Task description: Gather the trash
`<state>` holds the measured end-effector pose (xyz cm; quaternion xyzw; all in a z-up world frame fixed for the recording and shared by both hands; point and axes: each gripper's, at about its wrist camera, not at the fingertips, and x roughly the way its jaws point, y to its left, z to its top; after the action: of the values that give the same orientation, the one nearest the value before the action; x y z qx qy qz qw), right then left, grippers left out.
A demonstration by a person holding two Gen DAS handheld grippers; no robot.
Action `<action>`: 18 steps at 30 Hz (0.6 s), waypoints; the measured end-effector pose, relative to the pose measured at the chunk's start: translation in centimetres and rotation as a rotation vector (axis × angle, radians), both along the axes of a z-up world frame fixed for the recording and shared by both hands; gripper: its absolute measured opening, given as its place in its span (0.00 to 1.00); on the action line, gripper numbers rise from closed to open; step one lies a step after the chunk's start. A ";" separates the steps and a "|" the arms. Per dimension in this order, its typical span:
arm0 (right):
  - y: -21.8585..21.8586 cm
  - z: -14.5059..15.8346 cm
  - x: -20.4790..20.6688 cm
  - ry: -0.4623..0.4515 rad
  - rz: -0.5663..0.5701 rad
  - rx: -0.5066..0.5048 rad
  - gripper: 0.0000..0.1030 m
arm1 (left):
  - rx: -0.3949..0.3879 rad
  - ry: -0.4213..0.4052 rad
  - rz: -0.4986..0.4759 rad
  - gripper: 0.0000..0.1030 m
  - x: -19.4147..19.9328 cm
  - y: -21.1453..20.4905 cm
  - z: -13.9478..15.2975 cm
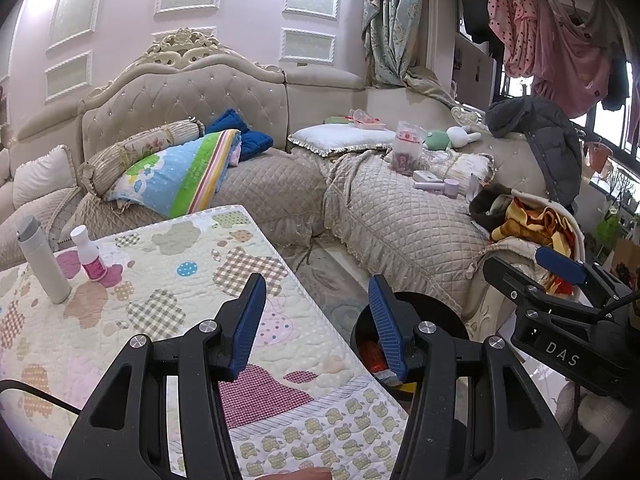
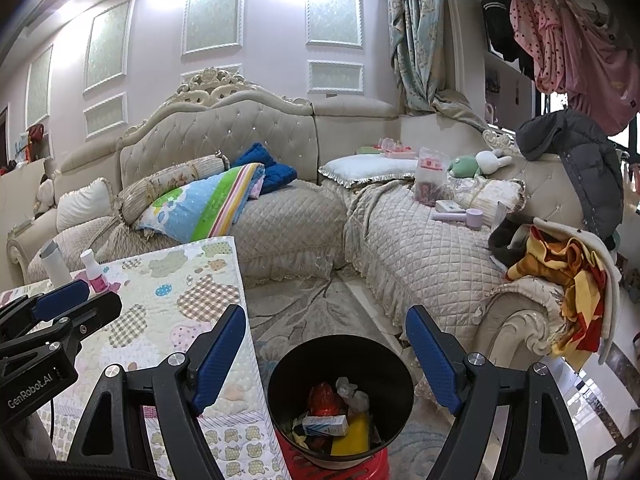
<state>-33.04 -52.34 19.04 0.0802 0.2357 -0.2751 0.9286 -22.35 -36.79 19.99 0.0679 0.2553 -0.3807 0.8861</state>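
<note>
1. While both sets of fingers stand apart and empty, the left gripper (image 1: 316, 320) hovers over the table (image 1: 160, 280).
2. Right gripper (image 2: 326, 354) above black bin (image 2: 280, 392) beside the table, holding red wrapper (image 2: 322, 398), small box (image 2: 324, 426), crumpled paper (image 2: 352, 394).

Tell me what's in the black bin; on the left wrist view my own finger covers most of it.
Observer: The black bin holds a red wrapper, crumpled white paper, a small white box and something yellow.
Operator: Is the bin on the floor?
Observer: No, it sits on a red stool.
Operator: Is the right gripper carrying anything?
Observer: No. The right gripper is open and empty, above the bin.
</note>
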 end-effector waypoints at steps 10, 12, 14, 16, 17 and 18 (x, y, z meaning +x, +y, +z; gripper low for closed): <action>0.0 -0.1 0.0 0.001 0.000 0.002 0.78 | -0.006 0.002 -0.003 0.51 0.2 0.1 -0.1; 0.0 -0.2 0.1 0.003 0.000 0.003 0.78 | 0.002 -0.007 0.005 0.51 0.1 0.0 -0.1; 0.0 -0.3 0.1 0.003 0.000 0.003 0.78 | 0.001 -0.011 0.003 0.51 0.0 0.0 -0.1; 0.0 -0.3 0.2 0.004 0.000 0.003 0.78 | 0.002 -0.011 0.001 0.51 0.0 0.0 -0.1; 0.0 -0.3 0.2 0.005 0.000 0.003 0.78 | 0.005 -0.012 0.002 0.51 0.0 0.0 -0.1; 0.0 -0.4 0.2 0.006 0.000 0.004 0.78 | 0.007 -0.014 0.004 0.51 0.0 0.0 -0.1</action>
<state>-32.86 -52.35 18.68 0.0813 0.2389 -0.2750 0.9277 -22.33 -36.81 19.92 0.0732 0.2504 -0.3774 0.8886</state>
